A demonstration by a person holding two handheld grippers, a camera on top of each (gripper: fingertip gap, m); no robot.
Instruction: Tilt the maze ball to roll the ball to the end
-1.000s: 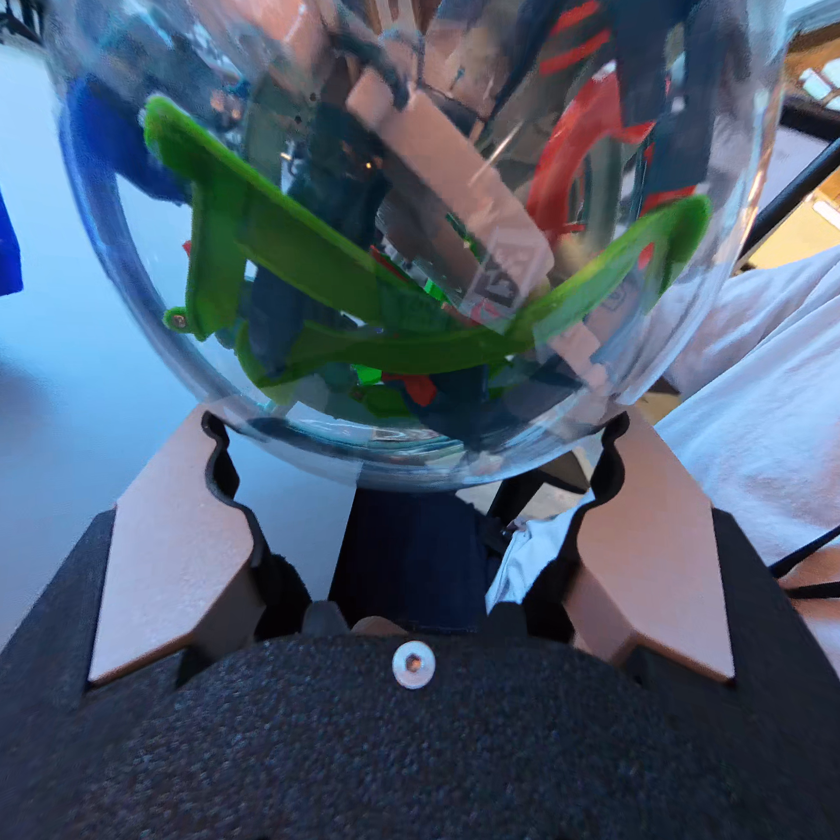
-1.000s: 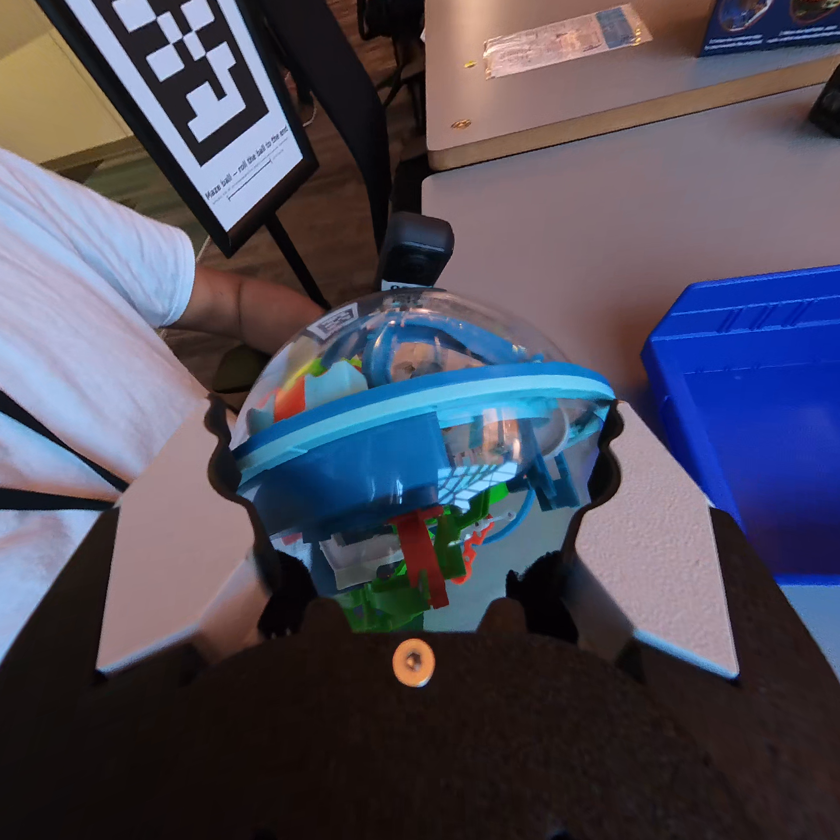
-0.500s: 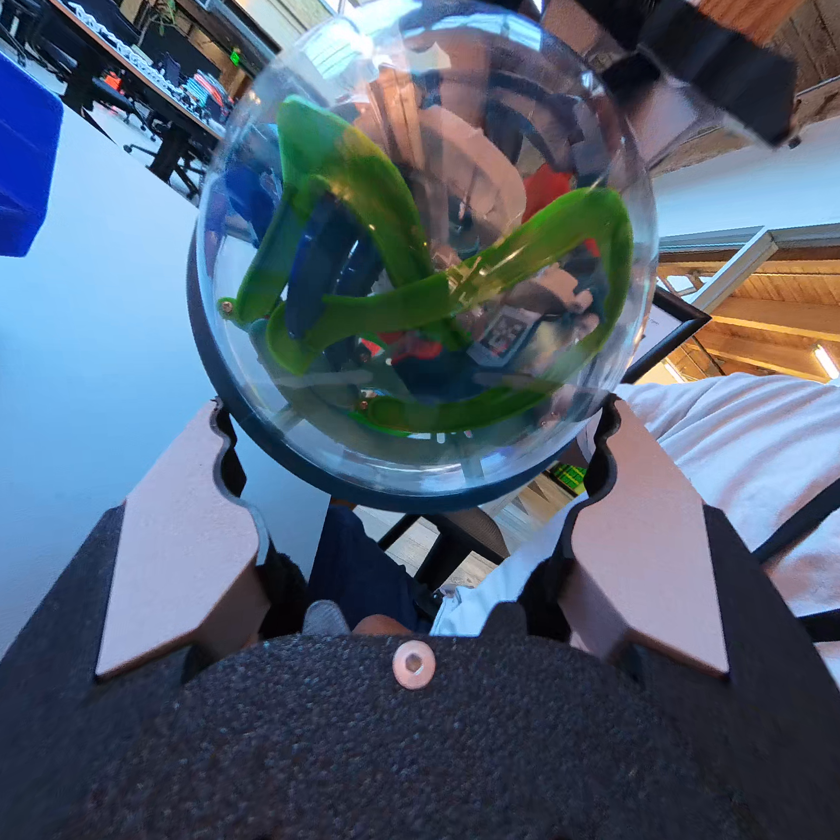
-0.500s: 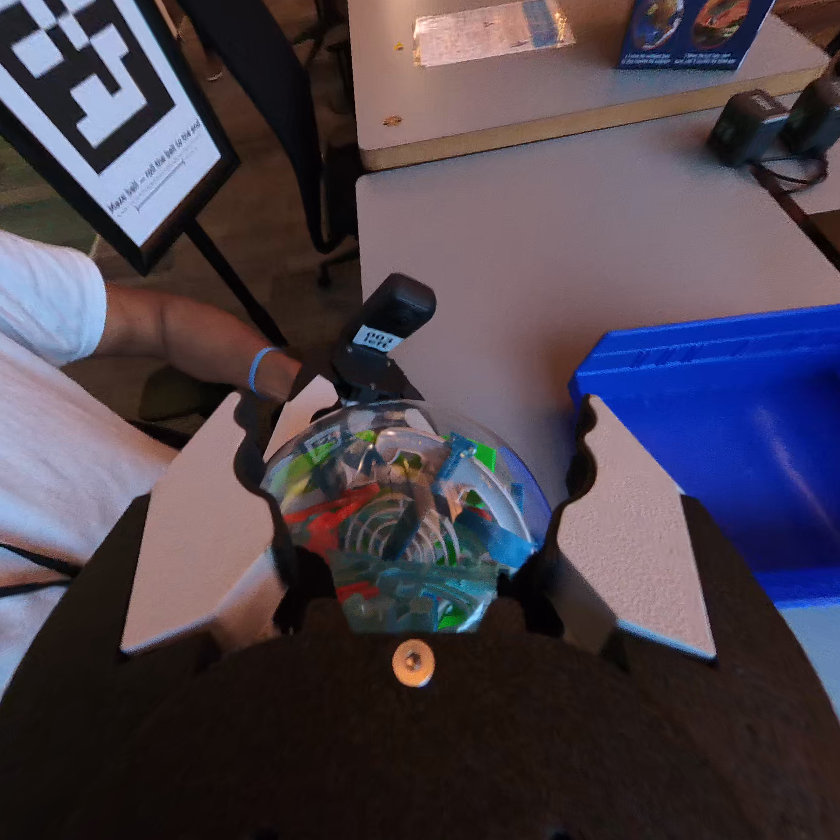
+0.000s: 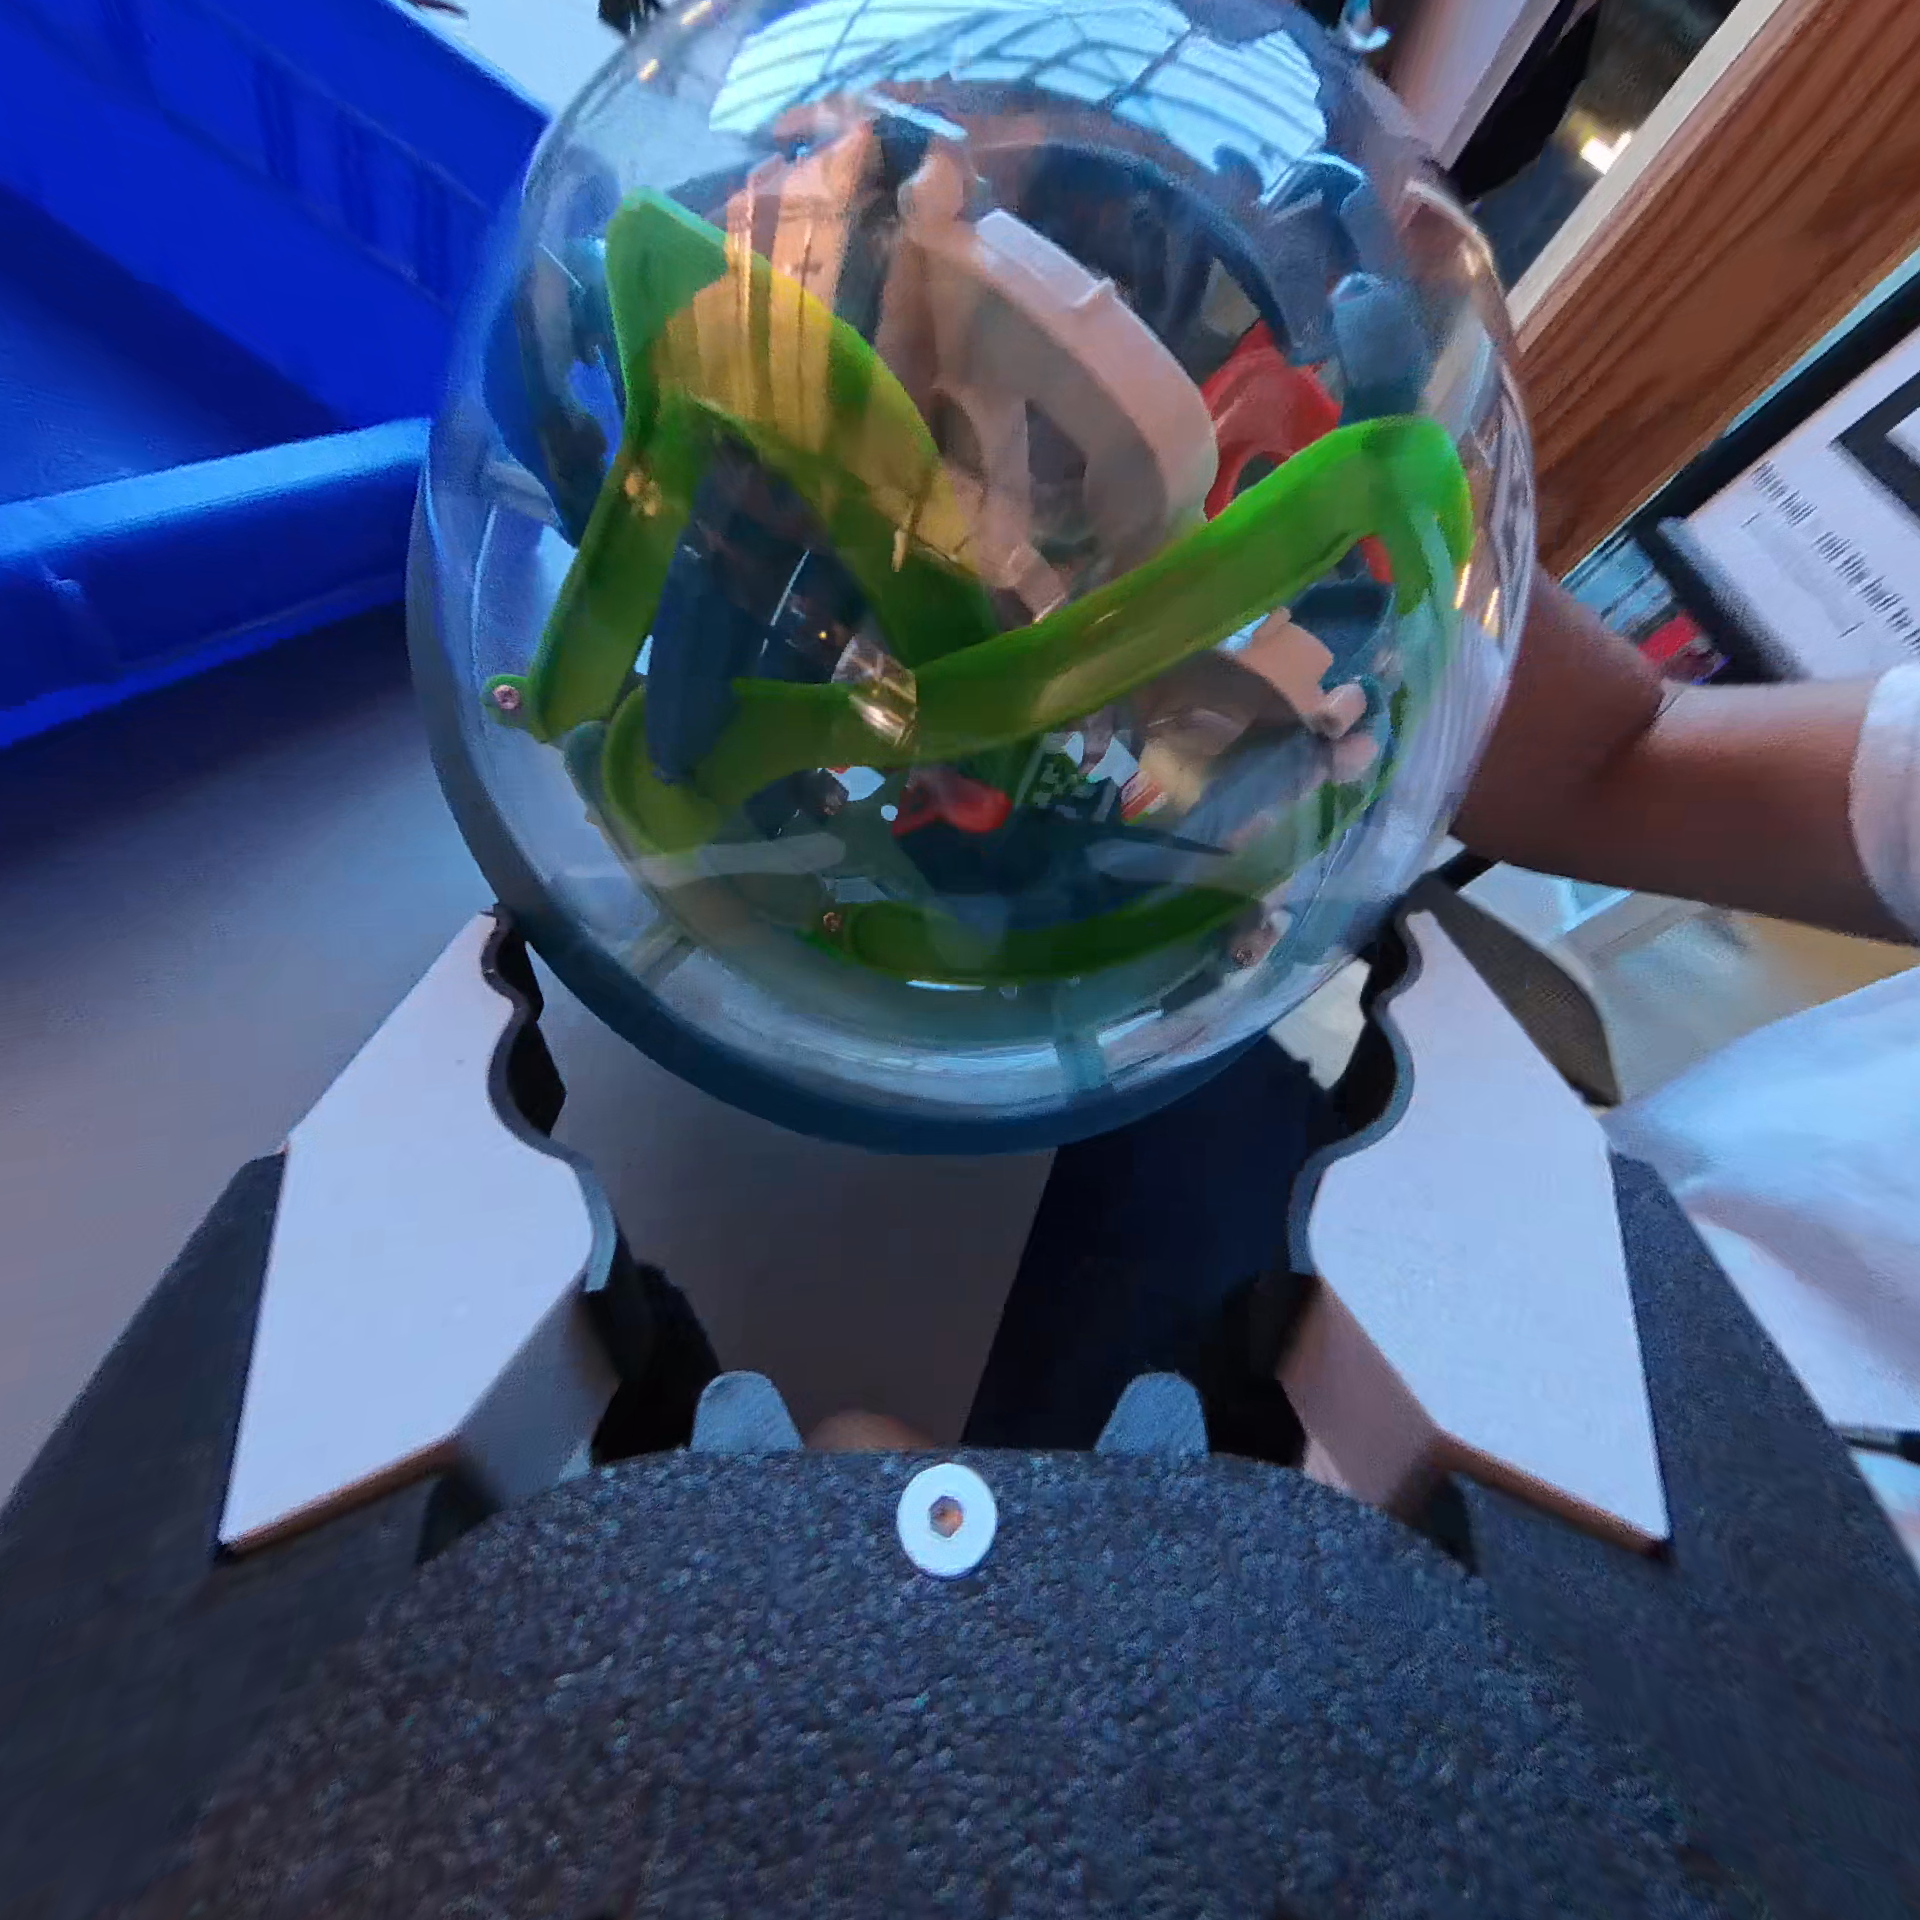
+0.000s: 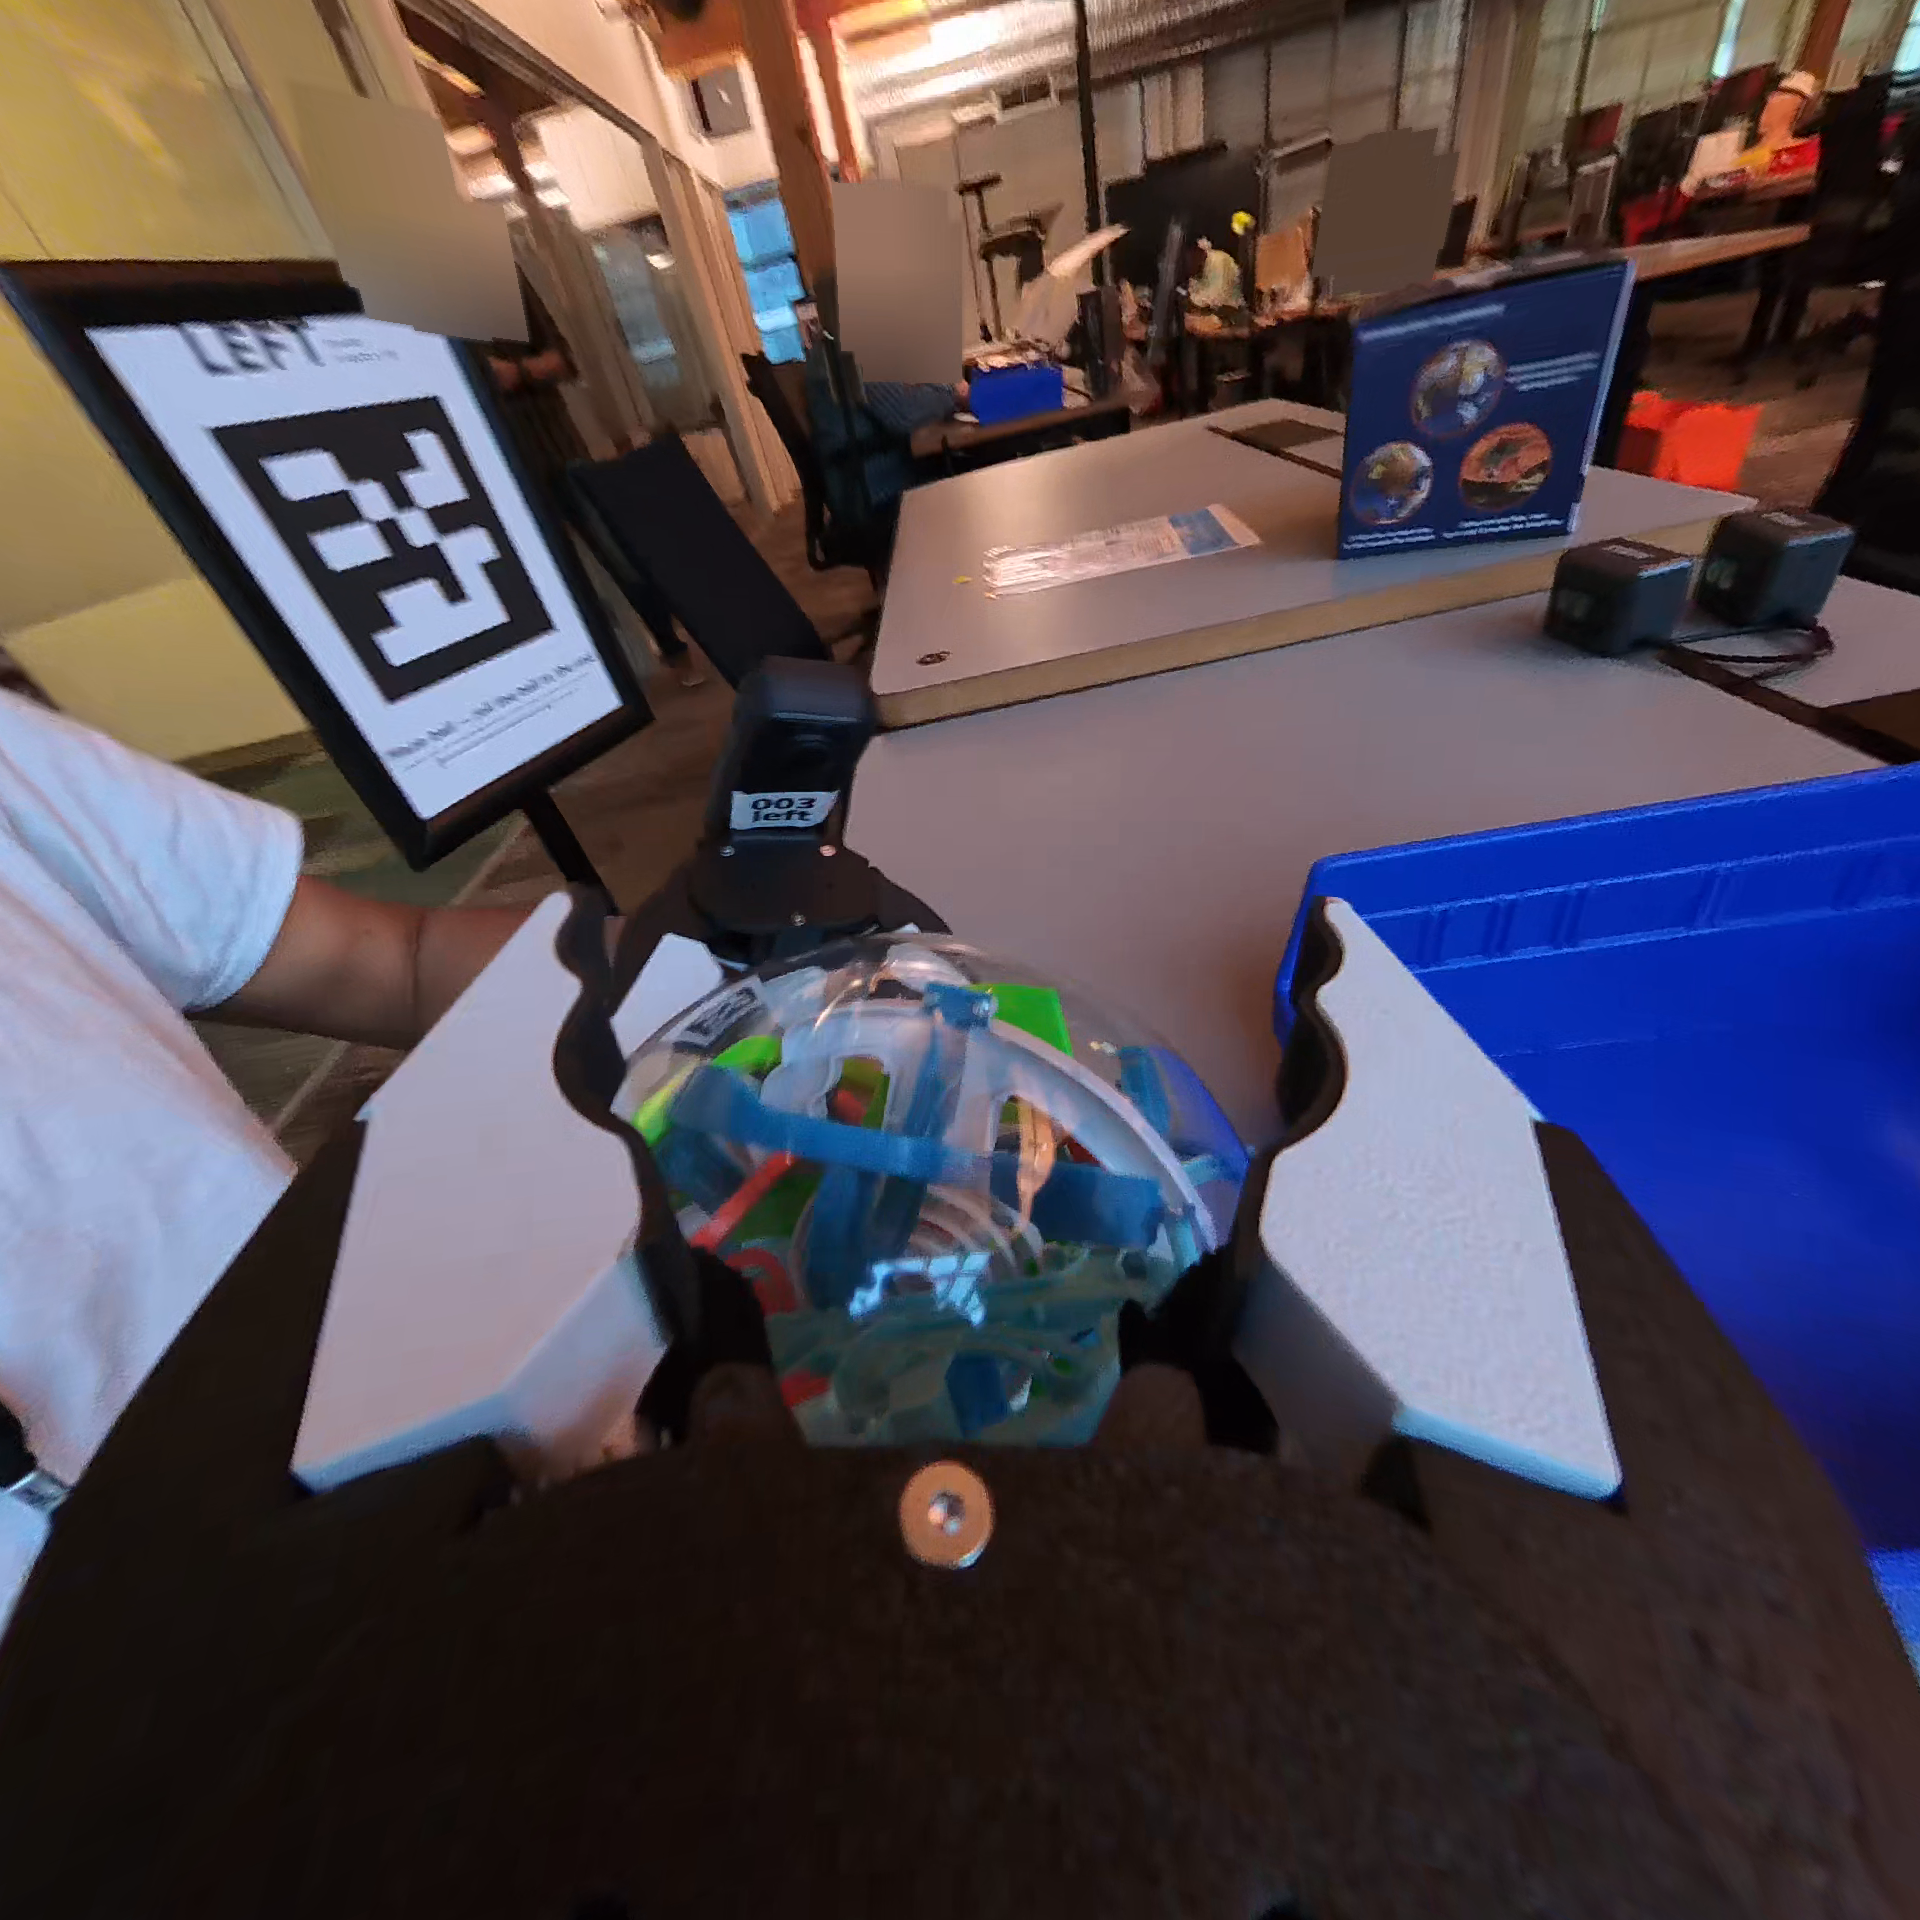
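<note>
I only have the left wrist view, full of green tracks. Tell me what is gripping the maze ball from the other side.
Observer: The right tool has one finger on each side of the maze ball, which sits deep between them.
Operator: Describe the face of the ball on that side.
Observer: Blue tracks cross it, over a pale spiral piece and red bits. I cannot pick out the small ball.
Operator: Report what is farther back on the table.
Observer: Two small dark blocks with a cable sit at the far right, and a blue box stands upright behind them.
</note>
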